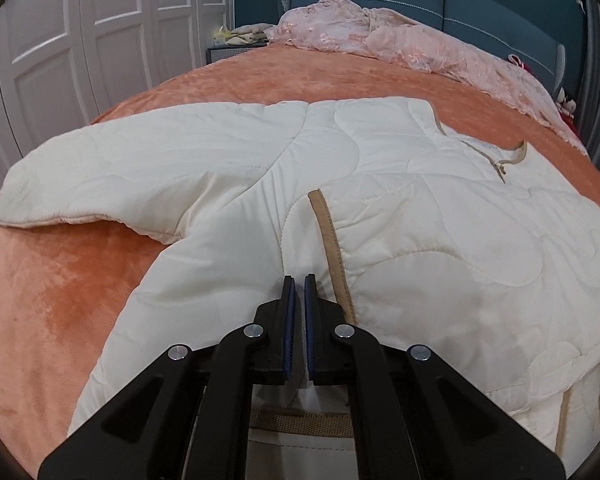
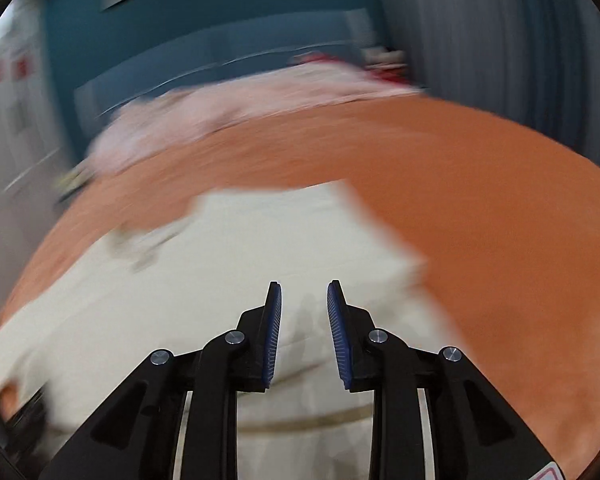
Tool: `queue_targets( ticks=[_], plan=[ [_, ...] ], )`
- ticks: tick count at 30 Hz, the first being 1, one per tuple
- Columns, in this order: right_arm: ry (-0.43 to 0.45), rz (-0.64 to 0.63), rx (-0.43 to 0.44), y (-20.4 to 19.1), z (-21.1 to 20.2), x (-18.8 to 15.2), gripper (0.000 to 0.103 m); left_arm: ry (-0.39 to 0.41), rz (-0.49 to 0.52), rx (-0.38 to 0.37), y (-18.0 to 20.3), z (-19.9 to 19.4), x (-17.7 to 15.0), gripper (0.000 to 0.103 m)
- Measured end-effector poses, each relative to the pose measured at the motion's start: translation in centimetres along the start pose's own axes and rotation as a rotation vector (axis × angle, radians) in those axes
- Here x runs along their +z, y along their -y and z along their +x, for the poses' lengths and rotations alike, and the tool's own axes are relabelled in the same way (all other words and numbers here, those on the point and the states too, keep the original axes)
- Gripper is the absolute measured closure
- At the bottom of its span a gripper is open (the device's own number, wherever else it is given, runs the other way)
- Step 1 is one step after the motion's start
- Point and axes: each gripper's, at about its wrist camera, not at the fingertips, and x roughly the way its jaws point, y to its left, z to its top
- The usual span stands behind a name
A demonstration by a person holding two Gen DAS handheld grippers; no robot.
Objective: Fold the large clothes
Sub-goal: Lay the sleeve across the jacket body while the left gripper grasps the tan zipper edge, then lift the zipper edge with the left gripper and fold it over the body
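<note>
Cream quilted fabric, a big padded jacket [image 1: 340, 200], lies spread across the orange blanket [image 1: 52, 280] of a bed, one sleeve [image 1: 100, 176] stretched out to the left and a tan trim strip [image 1: 330, 240] running down its front. The left gripper [image 1: 299, 284] is clenched on a pinch of the jacket near the hem, beside that trim. The right gripper [image 2: 304, 292] hangs above the jacket's other side with its jaws apart and nothing between them; that view is blurred. To fold well, the right should probably take the matching hem edge, so both lift evenly. Bare blanket lies open beyond the jacket; a pink bedspread [image 1: 400, 40] is heaped by the headboard, well apart.
</note>
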Motion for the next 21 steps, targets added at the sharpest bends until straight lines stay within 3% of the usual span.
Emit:
queue_targets(
  ticks=[2,5,8,18,21],
  plan=[
    [-0.056,-0.057,0.105,-3.4,0.7,-0.9,0.079,0.001,-0.001,-0.001,0.1,0.0,-0.1,0.1],
    [-0.124,-0.156,0.166,-8.3,2.3,-3.1,0.079,0.0,-0.006,-0.007,0.0,0.0,-0.1,0.1],
    [-0.186,-0.202,0.152,-10.1,4.1,-5.3,0.079,0.002,-0.01,-0.014,-0.1,0.1,-0.2,0.1],
    [-0.133,-0.258,0.097,-10.7,4.9,-7.5,0.079,0.013,-0.008,-0.007,0.1,0.1,-0.4,0.099],
    [-0.13,-0.257,0.097,-10.7,4.8,-7.5,0.079,-0.002,-0.06,-0.065,-1.0,-0.4,0.0,0.092]
  ],
)
